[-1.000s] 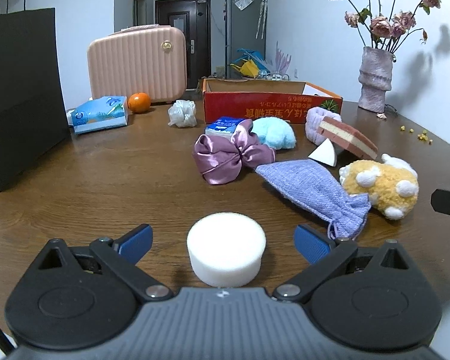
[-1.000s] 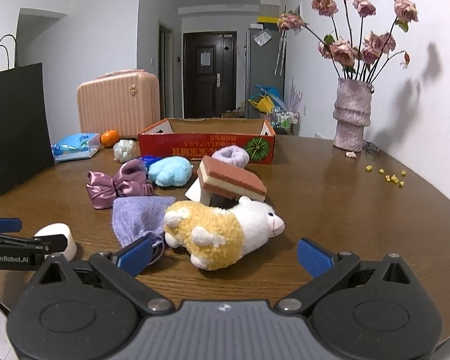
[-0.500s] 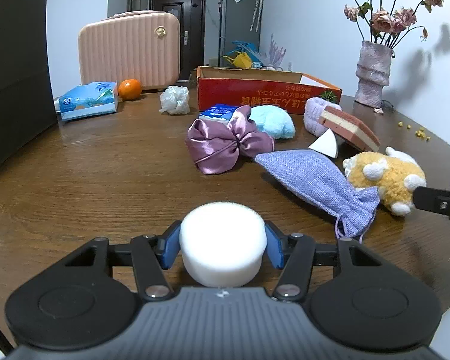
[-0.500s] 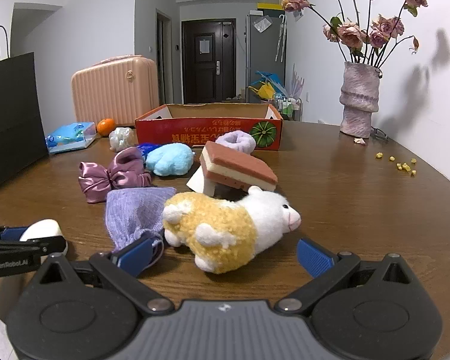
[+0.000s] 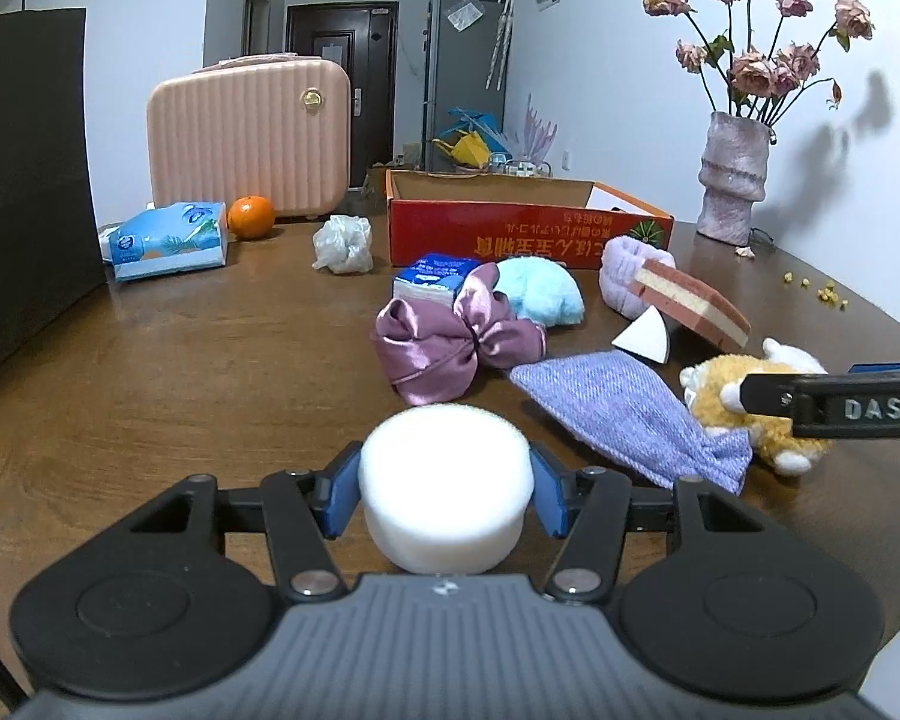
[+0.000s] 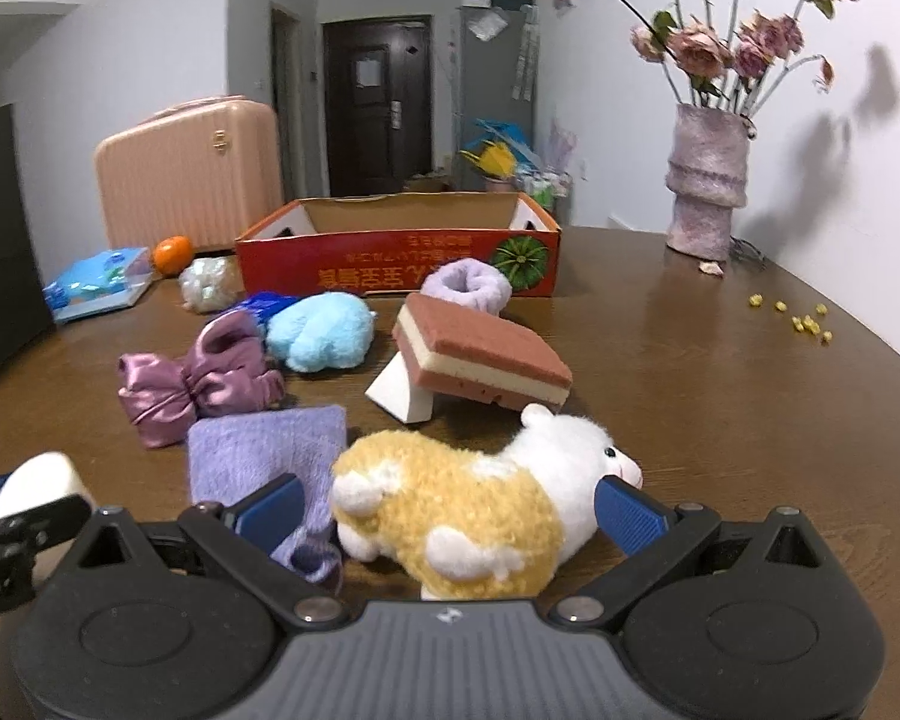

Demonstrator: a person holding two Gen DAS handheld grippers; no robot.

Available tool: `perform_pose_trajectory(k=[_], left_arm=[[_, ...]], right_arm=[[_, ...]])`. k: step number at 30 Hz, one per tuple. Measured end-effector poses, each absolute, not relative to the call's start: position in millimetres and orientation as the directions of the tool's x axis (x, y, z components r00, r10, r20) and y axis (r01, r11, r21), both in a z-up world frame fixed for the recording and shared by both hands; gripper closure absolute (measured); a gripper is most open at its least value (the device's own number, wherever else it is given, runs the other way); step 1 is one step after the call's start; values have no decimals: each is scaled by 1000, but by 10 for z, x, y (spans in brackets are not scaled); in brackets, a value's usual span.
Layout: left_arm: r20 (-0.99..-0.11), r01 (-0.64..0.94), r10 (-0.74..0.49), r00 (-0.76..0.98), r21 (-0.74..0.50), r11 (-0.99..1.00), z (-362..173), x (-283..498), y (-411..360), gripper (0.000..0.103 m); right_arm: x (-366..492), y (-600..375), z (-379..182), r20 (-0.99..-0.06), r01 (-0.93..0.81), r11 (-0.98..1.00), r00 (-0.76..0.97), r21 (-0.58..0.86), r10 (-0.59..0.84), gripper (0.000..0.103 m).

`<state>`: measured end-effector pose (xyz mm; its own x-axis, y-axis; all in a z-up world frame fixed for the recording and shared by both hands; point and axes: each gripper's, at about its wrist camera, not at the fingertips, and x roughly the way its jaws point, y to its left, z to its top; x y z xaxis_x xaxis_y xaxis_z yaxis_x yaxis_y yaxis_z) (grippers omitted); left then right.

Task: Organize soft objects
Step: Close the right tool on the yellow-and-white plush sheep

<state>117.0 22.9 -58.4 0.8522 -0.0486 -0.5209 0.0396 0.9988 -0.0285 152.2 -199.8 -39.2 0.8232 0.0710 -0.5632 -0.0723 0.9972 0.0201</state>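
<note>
The left tool point(image 5: 444, 495) is clamped on a white foam puck point(image 5: 444, 489) — a short, fine-pored cylinder — its blue pads pressing both sides, held over the tabletop point(image 5: 180, 360) nearer the camera than the red cardboard box point(image 5: 528, 228). The right tool point(image 6: 447, 507) stands spread, its pads flanking a yellow-and-white plush sheep point(image 6: 480, 504) without squeezing it. Only the right wrist view shows the sheep's face and the box's bare interior — the left view shows just the sheep's back.
</note>
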Motion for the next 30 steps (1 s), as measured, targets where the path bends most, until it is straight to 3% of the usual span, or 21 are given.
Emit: perform_pose_trajectory(k=[8,16,30], left_arm=[[-506,43,-64,860,-54,998,-548,1265,353,45],[-503,45,-79,861,-80,996,-548,1342,458,45],[-513,37,-80,854,-95,995,-587,1374,489,45]], right_arm=[[1838,-1925,-403,-611,28,998,792,63,16,0],[1978,-1897,-497,-633,83,996,772,17,-54,0],[1877,-2098,-580,-600,75,997,799,16,-50,0]])
